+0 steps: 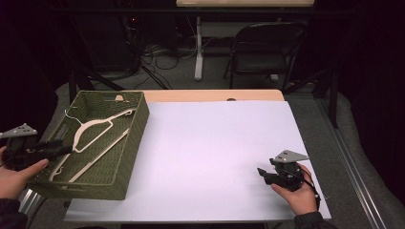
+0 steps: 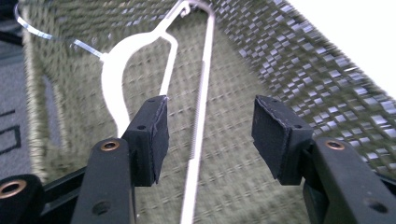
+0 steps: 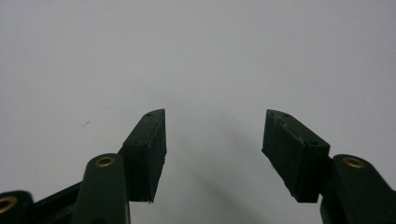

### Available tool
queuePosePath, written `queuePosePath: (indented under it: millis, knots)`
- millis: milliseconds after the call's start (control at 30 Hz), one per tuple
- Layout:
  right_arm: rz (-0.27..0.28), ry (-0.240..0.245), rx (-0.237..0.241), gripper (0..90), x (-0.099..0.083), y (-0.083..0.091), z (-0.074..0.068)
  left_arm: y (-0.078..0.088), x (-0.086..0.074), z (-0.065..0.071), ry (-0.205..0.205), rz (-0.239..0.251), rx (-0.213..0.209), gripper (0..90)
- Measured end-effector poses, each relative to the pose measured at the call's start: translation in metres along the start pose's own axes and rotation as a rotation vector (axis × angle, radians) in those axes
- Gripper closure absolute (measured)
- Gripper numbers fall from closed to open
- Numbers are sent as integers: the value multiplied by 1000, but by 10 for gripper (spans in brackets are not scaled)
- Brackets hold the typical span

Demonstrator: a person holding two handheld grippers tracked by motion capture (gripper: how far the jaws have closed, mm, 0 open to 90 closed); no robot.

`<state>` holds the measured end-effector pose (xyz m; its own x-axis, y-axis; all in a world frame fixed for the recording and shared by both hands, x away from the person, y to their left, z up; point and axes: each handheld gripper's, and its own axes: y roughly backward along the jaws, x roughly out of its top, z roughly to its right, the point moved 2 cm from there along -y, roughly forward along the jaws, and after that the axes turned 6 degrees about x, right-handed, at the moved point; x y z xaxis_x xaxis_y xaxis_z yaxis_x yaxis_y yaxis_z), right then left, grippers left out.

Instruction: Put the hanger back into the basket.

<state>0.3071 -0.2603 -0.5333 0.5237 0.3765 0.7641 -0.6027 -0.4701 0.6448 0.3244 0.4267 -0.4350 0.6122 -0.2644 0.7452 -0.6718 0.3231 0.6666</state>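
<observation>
A green woven basket [image 1: 131, 143] stands at the table's left side. A pale plastic hanger [image 1: 95, 130] with a thin clear hook lies inside it. My left gripper [image 1: 65, 149] hovers at the basket's left rim and points in over it. In the left gripper view the gripper [image 2: 210, 126] is open; the hanger [image 2: 114, 79] and its long bar [image 2: 201, 102] lie below and beyond the pads, untouched. My right gripper [image 1: 261, 172] rests low over the white sheet at the front right. It stands open [image 3: 215, 140] with nothing between its pads.
A white sheet [image 1: 215, 138] covers most of the wooden table [image 1: 215, 95]. The basket's near corner overhangs the sheet's left front. Beyond the table stand a folding chair [image 1: 260, 47] and a white table leg [image 1: 198, 47], with cables on the floor.
</observation>
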Motion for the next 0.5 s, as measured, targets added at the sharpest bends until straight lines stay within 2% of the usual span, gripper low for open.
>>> queuePosePath:
  millis: [133, 333, 400, 467, 500]
  knots:
    - [11, -14, -15, 393, -1, 11, 5, 10, -6, 28, -12, 39, -9, 456]
    - [32, -49, -36, 394, -8, 24, 11, 22, -21, 77, -75, 82, -13, 456]
    - [34, -60, -43, 391, -12, 28, 13, 26, -26, 94, -103, 90, -41, 456]
    - [70, -69, -71, 375, -16, 32, 17, 28, -29, 110, -126, 110, -79, 456]
    - [75, -98, -71, 366, -19, 36, 20, 28, -30, 119, -137, 120, -108, 452]
